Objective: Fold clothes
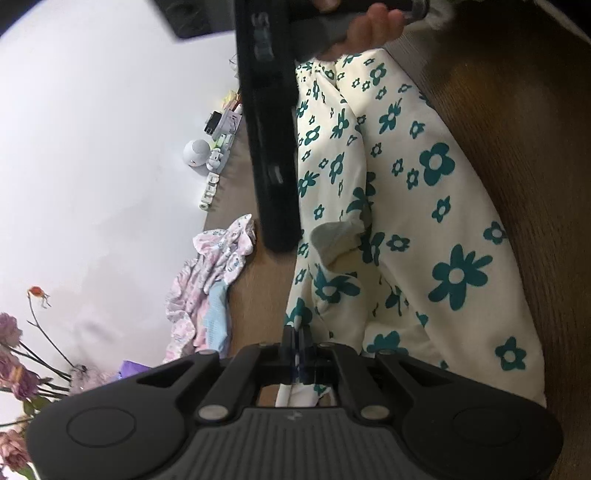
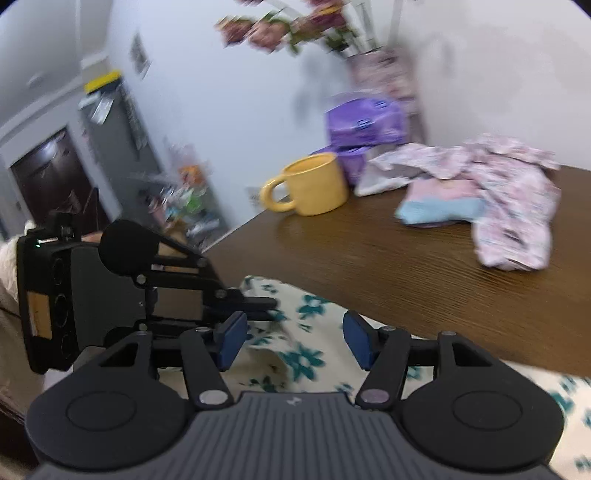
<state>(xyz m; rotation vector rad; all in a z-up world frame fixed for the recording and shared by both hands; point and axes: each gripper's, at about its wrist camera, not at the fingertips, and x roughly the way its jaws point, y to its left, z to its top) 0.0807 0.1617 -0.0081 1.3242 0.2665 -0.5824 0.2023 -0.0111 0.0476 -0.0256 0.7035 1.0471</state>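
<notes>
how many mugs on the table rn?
1. A yellow mug stands near the far edge of the wooden table, left of the purple pack and the pink clothes pile. Others could be out of frame.

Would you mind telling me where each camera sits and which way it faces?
Left wrist: on the left claw, shut on the floral garment, looking along the brown table; the right claw's black body and a hand show.
Right wrist: on the open right claw, facing the yellow mug and wall; the left claw shows.
Shared: garment, table, pink clothes pile.
</notes>
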